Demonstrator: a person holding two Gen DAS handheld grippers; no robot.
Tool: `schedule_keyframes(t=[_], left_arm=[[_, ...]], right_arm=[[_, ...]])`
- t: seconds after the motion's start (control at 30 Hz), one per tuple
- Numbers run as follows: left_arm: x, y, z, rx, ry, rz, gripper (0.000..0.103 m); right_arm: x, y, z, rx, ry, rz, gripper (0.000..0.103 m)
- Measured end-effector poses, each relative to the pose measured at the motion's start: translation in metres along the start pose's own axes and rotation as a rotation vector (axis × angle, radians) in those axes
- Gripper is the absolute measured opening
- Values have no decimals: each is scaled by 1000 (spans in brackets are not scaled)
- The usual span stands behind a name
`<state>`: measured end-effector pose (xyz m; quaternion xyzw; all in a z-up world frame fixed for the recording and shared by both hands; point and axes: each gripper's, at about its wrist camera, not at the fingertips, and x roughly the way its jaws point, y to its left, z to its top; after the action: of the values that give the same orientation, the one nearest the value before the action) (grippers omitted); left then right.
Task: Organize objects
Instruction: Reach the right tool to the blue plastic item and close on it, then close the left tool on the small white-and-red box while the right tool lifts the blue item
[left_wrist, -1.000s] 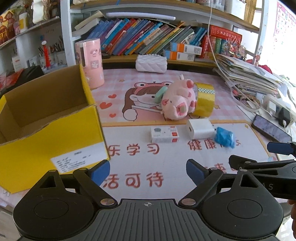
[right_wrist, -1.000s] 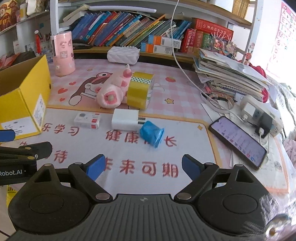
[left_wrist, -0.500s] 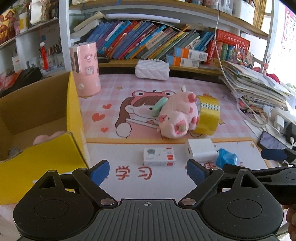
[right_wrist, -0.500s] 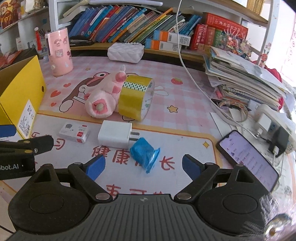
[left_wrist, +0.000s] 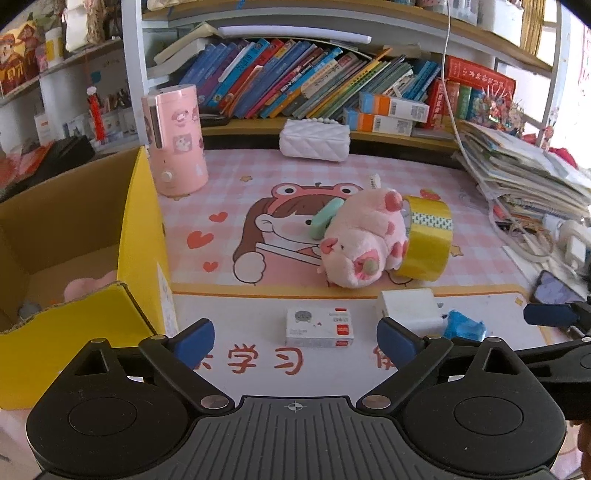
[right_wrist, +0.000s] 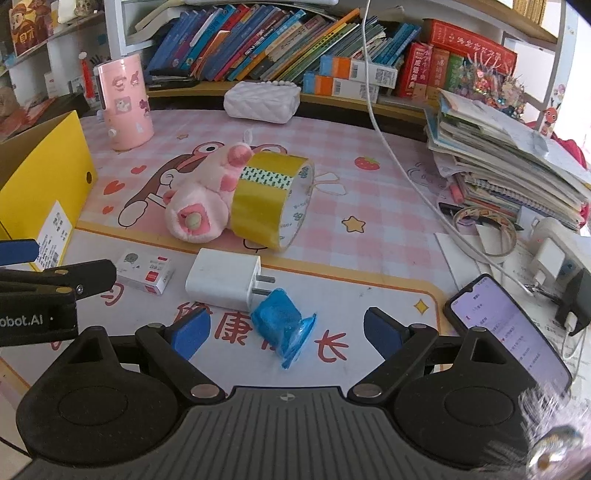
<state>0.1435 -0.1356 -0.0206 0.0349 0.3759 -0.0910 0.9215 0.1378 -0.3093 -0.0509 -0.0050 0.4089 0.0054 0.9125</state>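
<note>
On the printed desk mat lie a pink plush pig (left_wrist: 360, 249), a yellow tape roll (left_wrist: 426, 238), a small white card box (left_wrist: 319, 328), a white charger (left_wrist: 410, 308) and a crumpled blue wrapper (right_wrist: 282, 323). My left gripper (left_wrist: 295, 338) hovers just before the card box, its jaws opening with nothing between them. My right gripper (right_wrist: 286, 330) stands open over the blue wrapper, whose near end lies between the fingers without touching the pads. A yellow cardboard box (left_wrist: 142, 236) at the left holds a pink soft thing (left_wrist: 88, 290).
A pink canister (left_wrist: 175, 144) and a white quilted pouch (left_wrist: 314, 138) stand at the back before a bookshelf. A stack of papers (right_wrist: 509, 158), a white cable, a power strip (right_wrist: 554, 254) and a lit phone (right_wrist: 508, 332) crowd the right side.
Both grippers have moved forward over the mat toward the objects. The card box now lies just ahead of the left fingers and the blue wrapper has come between the right fingers.
</note>
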Motion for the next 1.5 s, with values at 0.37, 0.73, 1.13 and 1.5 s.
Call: schedule_keyframes(t=[0.37, 0.73, 1.13, 1.5], left_arm=[[8, -3, 4, -6, 15, -8, 97], [29, -13, 8, -6, 66, 4, 96], [65, -18, 10, -9, 160, 48, 91], [75, -14, 13, -33, 186, 39, 52]], right_arm=[[20, -3, 5, -22, 42, 31, 71], [44, -16, 7, -12, 113, 95, 39], [32, -35, 17, -11, 23, 94, 35], [36, -39, 21, 4, 21, 100, 35]])
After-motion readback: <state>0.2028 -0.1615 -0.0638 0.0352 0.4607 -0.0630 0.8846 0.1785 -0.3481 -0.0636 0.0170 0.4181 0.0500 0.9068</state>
